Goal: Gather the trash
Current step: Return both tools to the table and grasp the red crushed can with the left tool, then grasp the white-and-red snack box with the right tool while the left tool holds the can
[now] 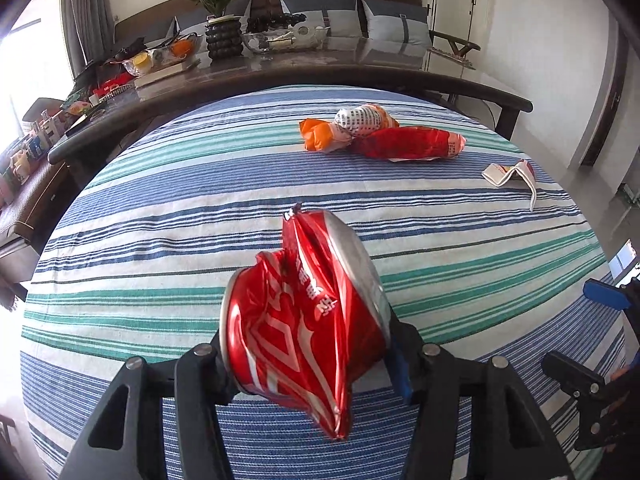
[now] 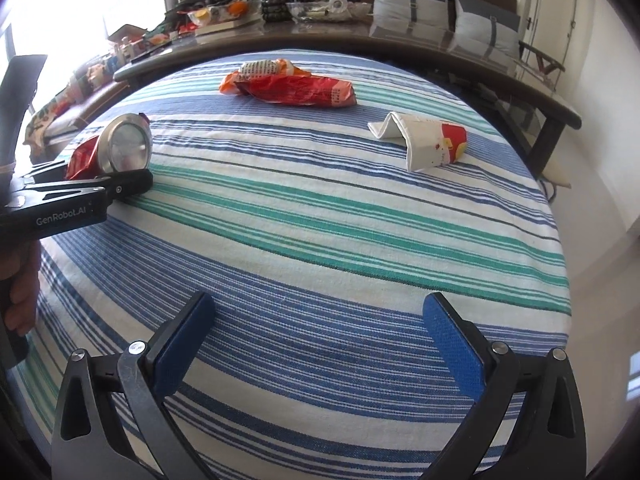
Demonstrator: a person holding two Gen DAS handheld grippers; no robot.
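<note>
Striped tablecloth: left gripper clamps crushed can; right gripper wide apart, holding nothing.

Layout, taken from the crushed can as landmark.

- Crushed can: held between the fingers of the left gripper, above the near part of the striped cloth.
- Snack wrappers: on the cloth, well beyond the can, lying together in one heap.
- Flattened paper cup: on the cloth, beyond the can and to its right, apart from the wrappers.
- Right gripper: right of the can, fingers spread over the cloth's near edge.
- Desk: behind the cloth, far side from the can, bearing a potted plant and bowls.
- Cushions: behind the desk.
</note>
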